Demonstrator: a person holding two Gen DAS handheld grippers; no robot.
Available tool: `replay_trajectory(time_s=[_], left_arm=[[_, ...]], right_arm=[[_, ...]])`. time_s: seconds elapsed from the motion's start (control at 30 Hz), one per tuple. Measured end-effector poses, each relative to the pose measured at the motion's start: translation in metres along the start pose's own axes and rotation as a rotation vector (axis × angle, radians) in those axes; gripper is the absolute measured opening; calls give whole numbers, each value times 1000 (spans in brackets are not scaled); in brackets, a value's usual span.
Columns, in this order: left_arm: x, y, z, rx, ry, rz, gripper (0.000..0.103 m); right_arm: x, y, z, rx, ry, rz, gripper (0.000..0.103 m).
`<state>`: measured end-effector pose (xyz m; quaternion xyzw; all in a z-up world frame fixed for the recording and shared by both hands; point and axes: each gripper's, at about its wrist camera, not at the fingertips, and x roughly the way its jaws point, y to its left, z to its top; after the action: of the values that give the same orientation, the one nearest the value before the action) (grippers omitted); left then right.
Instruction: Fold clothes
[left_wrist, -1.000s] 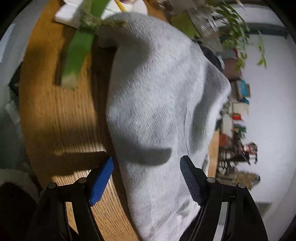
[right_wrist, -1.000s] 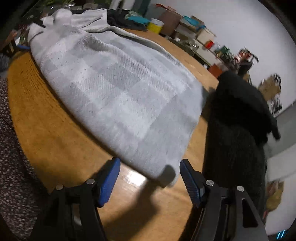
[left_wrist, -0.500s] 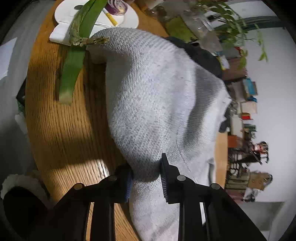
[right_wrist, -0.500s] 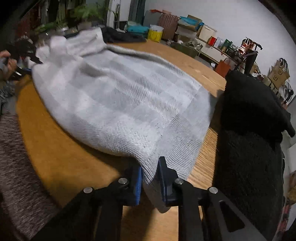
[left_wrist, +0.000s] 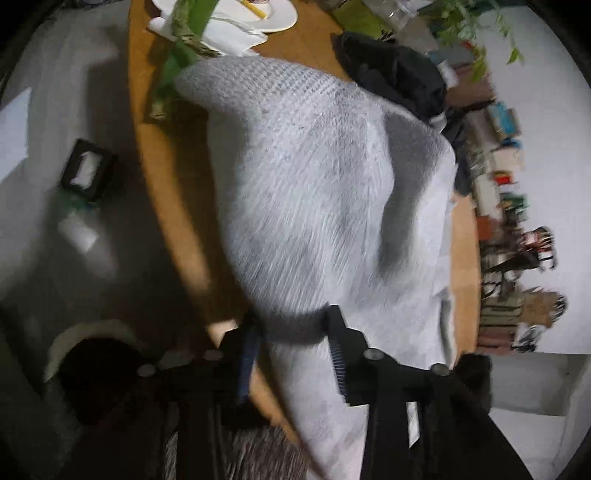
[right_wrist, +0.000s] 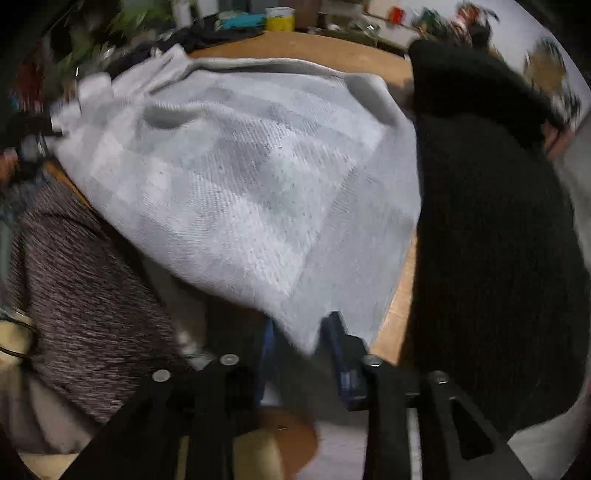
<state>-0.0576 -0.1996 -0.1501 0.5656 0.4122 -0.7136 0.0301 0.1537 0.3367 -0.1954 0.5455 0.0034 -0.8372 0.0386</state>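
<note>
White wall (left_wrist: 554, 110), cluttered shelves (left_wrist: 502, 177)

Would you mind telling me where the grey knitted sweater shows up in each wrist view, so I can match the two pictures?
Left wrist view: the grey knitted sweater fills the centre, its near edge bunched between the left gripper fingers.
Right wrist view: the sweater spreads across the centre and left, one corner in the right gripper.
Shared landmark: the wooden table beneath it.
</note>
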Motion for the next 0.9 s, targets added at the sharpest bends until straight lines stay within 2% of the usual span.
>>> replay_trajectory(time_s=[0.03, 0.1, 0.13, 0.2, 0.23, 0.33, 0.4, 0.5, 0.63, 0.73, 0.9], left_arm=[[-8, -8, -3, 27, 14, -9, 55], [-21, -30, -6, 95, 29, -26, 64], [-27, -50, -6, 144, 21, -35, 65], [-31, -88, 3, 226, 0, -43, 67], [-21, -117, 9, 253, -6, -36, 67], [26, -189, 50, 266, 37, 83, 67], [61, -217, 74, 256, 111, 187, 67], [100, -231, 98, 256, 210, 343, 67], [133, -253, 108, 247, 242, 443, 67], [161, -266, 115, 239, 280, 476, 67], [182, -262, 126, 160, 271, 482, 67]], right_arm=[[-7, -7, 5, 35, -24, 28, 48], [-22, -22, 14, 105, -71, 83, 54], [-29, -29, 19, 139, -95, 111, 56], [-32, -40, 47, 104, -147, 77, 56], [-28, -43, 60, 73, -159, 51, 57], [-12, -54, 102, -34, -164, -27, 56], [10, -62, 131, -105, -123, -71, 54], [36, -74, 166, -207, -63, -127, 50], [57, -83, 198, -353, 3, -116, 51], [78, -81, 211, -470, 86, -96, 51], [103, -73, 210, -587, 175, -95, 52]])
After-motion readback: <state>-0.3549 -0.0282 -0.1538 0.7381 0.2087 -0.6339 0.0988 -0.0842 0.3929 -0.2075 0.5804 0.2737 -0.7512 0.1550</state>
